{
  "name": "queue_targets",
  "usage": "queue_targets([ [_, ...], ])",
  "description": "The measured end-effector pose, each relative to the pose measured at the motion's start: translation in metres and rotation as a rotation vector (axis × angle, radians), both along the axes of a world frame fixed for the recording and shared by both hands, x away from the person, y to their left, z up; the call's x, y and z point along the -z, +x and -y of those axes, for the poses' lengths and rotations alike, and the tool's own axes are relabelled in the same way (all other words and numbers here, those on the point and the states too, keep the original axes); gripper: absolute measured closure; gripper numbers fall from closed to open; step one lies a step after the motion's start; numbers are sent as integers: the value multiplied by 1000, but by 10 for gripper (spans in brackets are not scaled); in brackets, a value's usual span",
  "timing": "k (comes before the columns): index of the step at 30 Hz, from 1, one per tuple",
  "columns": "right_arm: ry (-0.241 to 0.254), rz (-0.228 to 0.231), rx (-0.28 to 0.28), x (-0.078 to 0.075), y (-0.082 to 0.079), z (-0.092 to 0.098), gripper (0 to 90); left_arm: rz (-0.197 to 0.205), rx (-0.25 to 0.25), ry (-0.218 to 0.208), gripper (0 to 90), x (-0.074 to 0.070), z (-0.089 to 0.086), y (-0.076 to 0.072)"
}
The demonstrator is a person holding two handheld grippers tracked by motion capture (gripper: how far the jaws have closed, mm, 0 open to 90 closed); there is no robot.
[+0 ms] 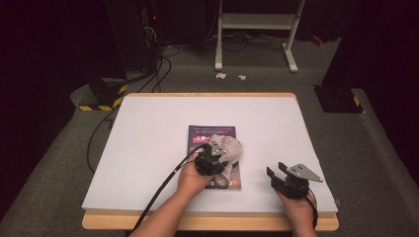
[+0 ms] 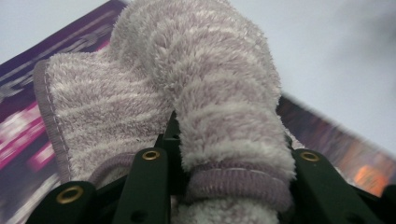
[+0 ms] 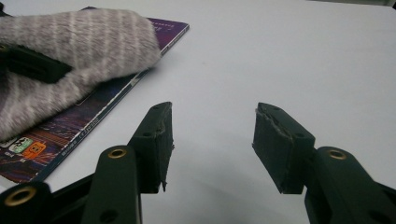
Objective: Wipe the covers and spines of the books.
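A fuzzy lilac-and-white striped cloth (image 1: pixel 232 147) lies bunched on a purple book (image 1: pixel 212 132) in the middle of the white table. My left gripper (image 1: pixel 213 157) is over the book's near half, shut on the cloth. In the left gripper view a thick fold of the cloth (image 2: pixel 219 93) is pinched between the two black jaws, and the book cover (image 2: pixel 23 121) shows beneath. My right gripper (image 1: pixel 276 169) rests to the right of the book, open. In the right gripper view its pads (image 3: pixel 156 140) stand apart over bare table, with the cloth (image 3: pixel 79 37) and book (image 3: pixel 70 135) off to the left.
The white table top (image 1: pixel 148 148) has a wooden front edge (image 1: pixel 207 222). A black cable (image 1: pixel 163 185) trails from the left gripper toward the front edge. Beyond the table are a white stand (image 1: pixel 257 22), floor cables (image 1: pixel 158 64) and dark equipment bases.
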State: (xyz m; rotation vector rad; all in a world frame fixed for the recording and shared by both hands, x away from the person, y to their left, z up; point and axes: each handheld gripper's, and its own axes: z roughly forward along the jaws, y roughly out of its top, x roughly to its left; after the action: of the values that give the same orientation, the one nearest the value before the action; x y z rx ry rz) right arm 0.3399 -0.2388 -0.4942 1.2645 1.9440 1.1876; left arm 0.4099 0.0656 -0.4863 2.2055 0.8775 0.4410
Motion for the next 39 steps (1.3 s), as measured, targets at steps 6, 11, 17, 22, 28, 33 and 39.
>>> queue_targets([
  [6, -4, -1, 0, 0, -1, -1, 476, 13, -122, 25, 630, -1, -59, 3],
  [11, -8, -5, -2, 1, 0, -3, 476, 17, -184, 32, 630, -4, -89, 4],
  [17, -7, -5, 1, 1, -1, -3, 476, 25, -210, 49, 630, -6, -102, 1],
  [22, -4, -5, 1, 1, -1, -2, 477, 10, -179, 58, 634, -6, -92, -2],
  [28, -6, -5, -7, 1, -1, -4, 477, 4, -111, 66, 637, -3, -55, -3],
  [33, -5, 0, -10, 0, -1, -4, 477, -12, -64, 32, 637, -2, -29, 0],
  [39, 5, 7, -5, -1, 0, 0, 478, -24, 18, -15, 637, 0, 24, 2],
])
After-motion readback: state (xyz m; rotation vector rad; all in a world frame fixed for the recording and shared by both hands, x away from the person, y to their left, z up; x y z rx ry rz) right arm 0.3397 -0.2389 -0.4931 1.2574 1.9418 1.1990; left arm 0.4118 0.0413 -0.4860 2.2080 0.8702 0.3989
